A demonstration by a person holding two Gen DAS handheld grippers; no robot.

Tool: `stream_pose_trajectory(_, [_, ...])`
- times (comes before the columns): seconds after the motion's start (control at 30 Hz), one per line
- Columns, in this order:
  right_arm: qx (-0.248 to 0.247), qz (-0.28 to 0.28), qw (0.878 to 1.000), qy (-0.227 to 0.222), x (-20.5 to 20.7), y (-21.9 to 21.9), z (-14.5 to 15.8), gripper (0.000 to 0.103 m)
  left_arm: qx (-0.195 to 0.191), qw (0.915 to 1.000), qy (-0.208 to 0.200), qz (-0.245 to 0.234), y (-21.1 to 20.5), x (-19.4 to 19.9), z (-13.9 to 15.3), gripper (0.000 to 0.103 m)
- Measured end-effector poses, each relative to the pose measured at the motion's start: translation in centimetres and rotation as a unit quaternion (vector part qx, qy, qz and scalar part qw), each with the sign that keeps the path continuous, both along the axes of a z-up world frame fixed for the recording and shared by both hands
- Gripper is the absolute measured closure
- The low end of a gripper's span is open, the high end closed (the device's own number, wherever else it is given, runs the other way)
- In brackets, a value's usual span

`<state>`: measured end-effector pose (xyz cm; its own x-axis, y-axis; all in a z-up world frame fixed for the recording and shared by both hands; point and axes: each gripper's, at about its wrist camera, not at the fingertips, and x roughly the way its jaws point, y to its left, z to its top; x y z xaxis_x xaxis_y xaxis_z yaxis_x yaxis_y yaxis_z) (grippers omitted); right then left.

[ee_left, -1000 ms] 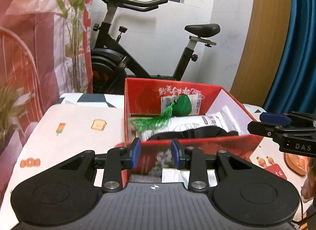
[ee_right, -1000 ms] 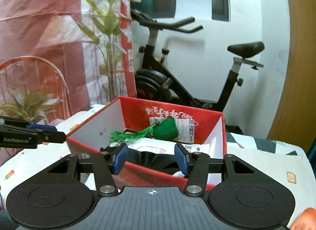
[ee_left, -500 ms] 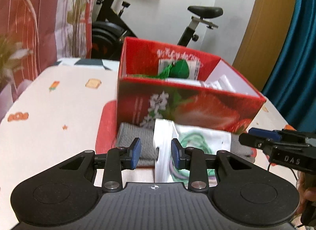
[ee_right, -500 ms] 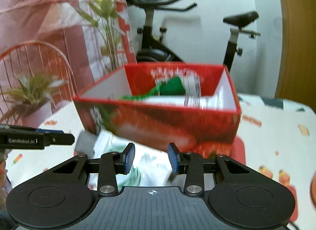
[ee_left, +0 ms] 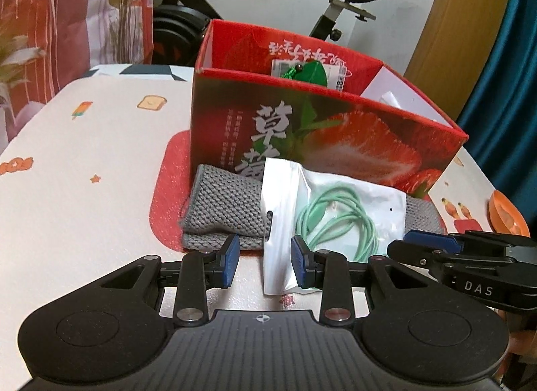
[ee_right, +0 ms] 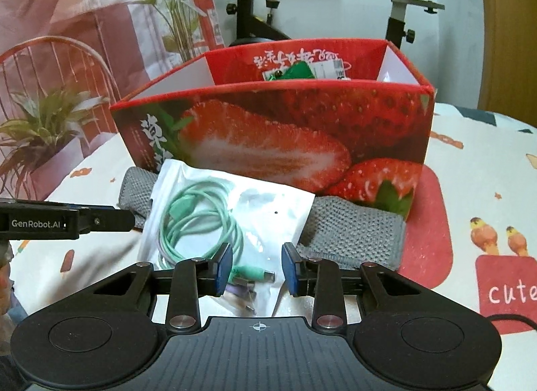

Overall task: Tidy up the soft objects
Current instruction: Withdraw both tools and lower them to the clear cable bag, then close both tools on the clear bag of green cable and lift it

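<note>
Both claws, left (ee_left: 265, 265) and right (ee_right: 256, 268), stand apart and empty above the cable pouch (ee_right: 221, 219), which lies across the grey knit cloth (ee_right: 355, 231) near the strawberry box (ee_right: 302, 129), poised for pickup.

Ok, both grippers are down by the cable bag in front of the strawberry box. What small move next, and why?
Probably ease the right gripper forward and close it on the white cable bag: its near edge sits between the open jaws, untouched, lying on the grey knitted cloth before the strawberry box.
</note>
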<state>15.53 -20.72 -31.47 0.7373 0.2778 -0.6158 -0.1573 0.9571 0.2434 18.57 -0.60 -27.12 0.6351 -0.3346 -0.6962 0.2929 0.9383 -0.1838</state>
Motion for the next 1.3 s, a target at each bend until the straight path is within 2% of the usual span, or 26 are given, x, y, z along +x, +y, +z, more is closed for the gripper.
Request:
stream_pose_trajectory(0.17, [0.007,-0.002,1.0,0.008,0.5,-0.2,-0.5,0.067,0.001,1.0,0.009,-0.003,-0.4,0.3,-0.5,0.068])
stream_pose_trajectory(0.9, [0.045,-0.005,0.999,0.023,1.5,-0.9,-1.9,0.064,-0.028,0.9991,0.026,-0.018,-1.5,1.9,-1.8,0.064])
stream_pose_trajectory(0.97, [0.053,-0.007,0.998,0.025,1.5,-0.9,-2.0,0.063,-0.031,0.9988,0.031,-0.023,-1.7,1.8,-1.9,0.06])
stream_pose_trajectory(1.3, [0.063,0.004,0.997,0.036,1.3,-0.4,-2.0,0.059,-0.042,0.9969,0.055,-0.038,-2.0,0.4,-2.6,0.061])
